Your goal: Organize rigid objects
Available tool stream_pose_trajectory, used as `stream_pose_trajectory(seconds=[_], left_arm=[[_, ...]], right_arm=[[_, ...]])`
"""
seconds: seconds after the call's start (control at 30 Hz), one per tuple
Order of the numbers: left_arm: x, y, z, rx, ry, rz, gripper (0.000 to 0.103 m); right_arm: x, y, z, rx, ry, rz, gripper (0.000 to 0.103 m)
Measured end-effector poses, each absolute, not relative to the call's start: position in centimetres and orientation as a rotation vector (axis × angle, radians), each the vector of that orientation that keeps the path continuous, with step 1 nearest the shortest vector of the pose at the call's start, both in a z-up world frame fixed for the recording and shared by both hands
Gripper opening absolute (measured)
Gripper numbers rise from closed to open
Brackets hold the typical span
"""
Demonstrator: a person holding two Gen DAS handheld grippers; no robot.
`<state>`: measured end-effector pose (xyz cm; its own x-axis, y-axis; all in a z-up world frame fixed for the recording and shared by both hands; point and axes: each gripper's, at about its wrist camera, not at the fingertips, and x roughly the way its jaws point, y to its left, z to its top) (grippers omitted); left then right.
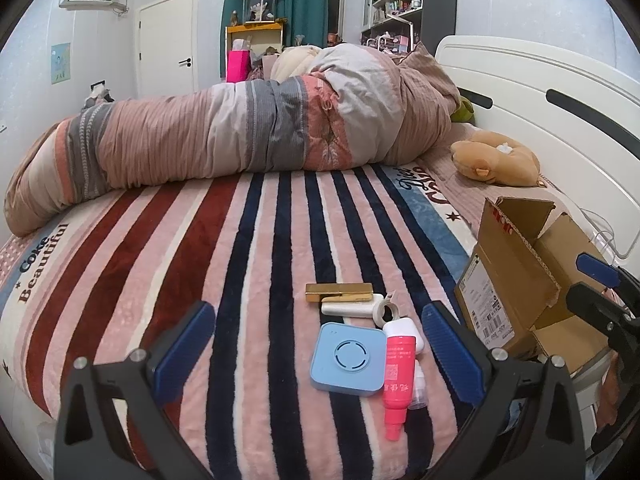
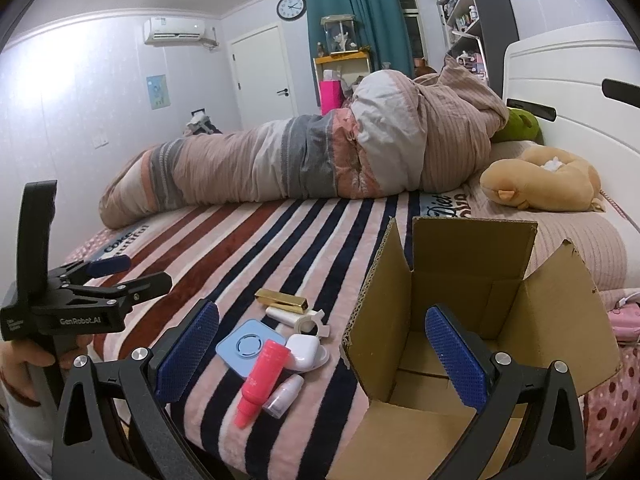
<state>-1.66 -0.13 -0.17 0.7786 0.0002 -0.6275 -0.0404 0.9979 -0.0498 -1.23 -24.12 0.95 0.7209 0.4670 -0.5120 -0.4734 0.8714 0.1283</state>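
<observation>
A cluster of small items lies on the striped blanket (image 1: 180, 260): a blue square device (image 1: 347, 356), a pink bottle (image 1: 396, 376), a white earbud case (image 2: 306, 353), a white cylinder with a ring (image 1: 352, 306), a gold bar (image 1: 339, 292) and a small clear bottle (image 2: 285, 396). An open cardboard box (image 2: 472, 320) stands to their right. My left gripper (image 1: 316, 344) is open, hovering just short of the cluster. My right gripper (image 2: 320, 352) is open too, with one finger over the box mouth. The left gripper (image 2: 108, 276) also shows in the right wrist view.
A rolled quilt (image 1: 240, 132) lies across the far side of the bed. A tan plush toy (image 1: 496, 160) rests near the white headboard (image 1: 540, 92). A hand (image 2: 24, 356) grips the left handle. Shelves, a door and a teal curtain stand behind.
</observation>
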Motion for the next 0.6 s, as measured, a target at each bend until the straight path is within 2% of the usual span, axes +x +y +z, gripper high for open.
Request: stream_pose_trajectory(seconds=[0.6], left_arm=[[-1.12, -0.38, -0.67, -0.048, 0.677, 0.023, 0.103]], right_arm=[[-1.51, -23.93, 1.14, -0.008, 0.532, 0.532, 0.103]])
